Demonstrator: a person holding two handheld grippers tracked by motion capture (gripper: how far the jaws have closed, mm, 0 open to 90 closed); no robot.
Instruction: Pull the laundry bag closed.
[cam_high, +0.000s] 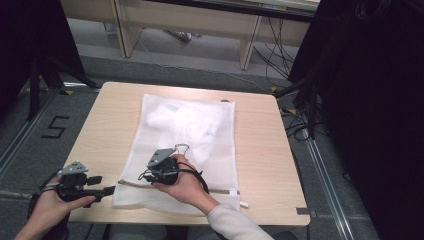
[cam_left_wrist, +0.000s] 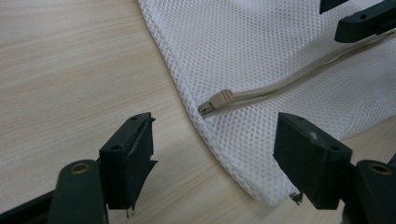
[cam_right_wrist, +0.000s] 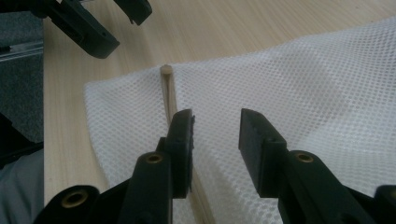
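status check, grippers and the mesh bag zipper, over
Left gripper open, off the bag corner. Right gripper open over the mesh bag, one finger by the zipper. Nothing blocking.

The mesh bag (cam_high: 185, 145) lies on the table (cam_high: 260, 150), its zipper (cam_high: 220, 190) along the near edge.

Black grippers (cam_high: 165, 172) (brass-eyed jaws), cream sleeve (cam_high: 230, 222).

Grey floor (cam_high: 165, 70); wooden furniture (cam_high: 190, 22) behind; black curtains (cam_high: 370, 100); loose cables (cam_high: 275, 50).
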